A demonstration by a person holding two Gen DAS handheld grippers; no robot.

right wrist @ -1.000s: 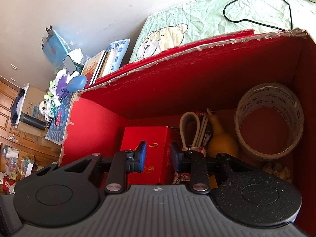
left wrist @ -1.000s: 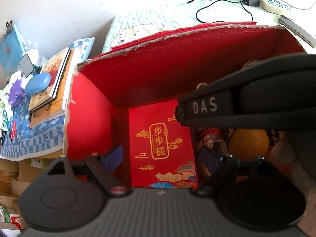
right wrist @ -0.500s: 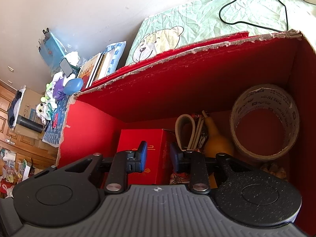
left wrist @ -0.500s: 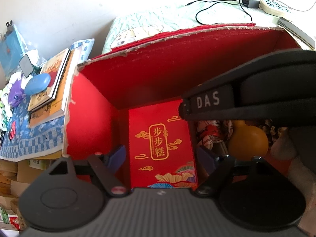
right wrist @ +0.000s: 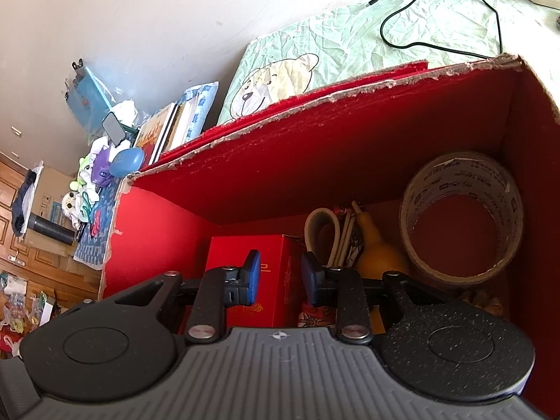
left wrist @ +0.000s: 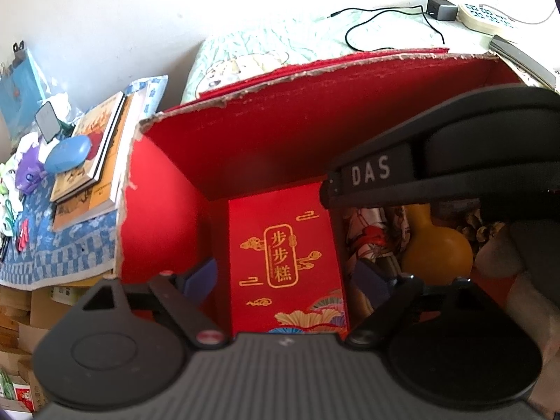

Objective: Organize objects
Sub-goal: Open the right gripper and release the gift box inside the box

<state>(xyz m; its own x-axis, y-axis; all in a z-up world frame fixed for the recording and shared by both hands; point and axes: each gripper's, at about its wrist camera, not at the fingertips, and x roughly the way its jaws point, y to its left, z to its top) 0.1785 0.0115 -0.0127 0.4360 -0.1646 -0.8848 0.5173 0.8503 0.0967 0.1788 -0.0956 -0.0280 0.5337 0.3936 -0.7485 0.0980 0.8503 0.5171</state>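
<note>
A large red carton (left wrist: 280, 133) stands open in front of me. Inside it on the left, a red gift box (left wrist: 283, 255) with gold characters stands upright. My left gripper (left wrist: 285, 280) straddles this box; its jaws are opening, and the blue pads (left wrist: 204, 276) stand just off the box's sides. My right gripper (right wrist: 281, 276) hovers over the carton with a narrow gap and nothing between its pads. The red gift box (right wrist: 245, 252) lies behind it. Its black housing marked DAS (left wrist: 437, 164) crosses the left wrist view.
A tape roll (right wrist: 462, 217), a yellow gourd (right wrist: 381, 259), a white loop (right wrist: 320, 231) and a patterned item (left wrist: 374, 231) fill the carton's right side. Stacked books (left wrist: 94, 161) and a blue case (left wrist: 68, 154) lie to the left. A bear-print cloth (right wrist: 350, 45) with a black cable lies behind.
The left gripper's fingers drew in slightly, then spread apart again around the red gift box. Both hands have stayed in place.
</note>
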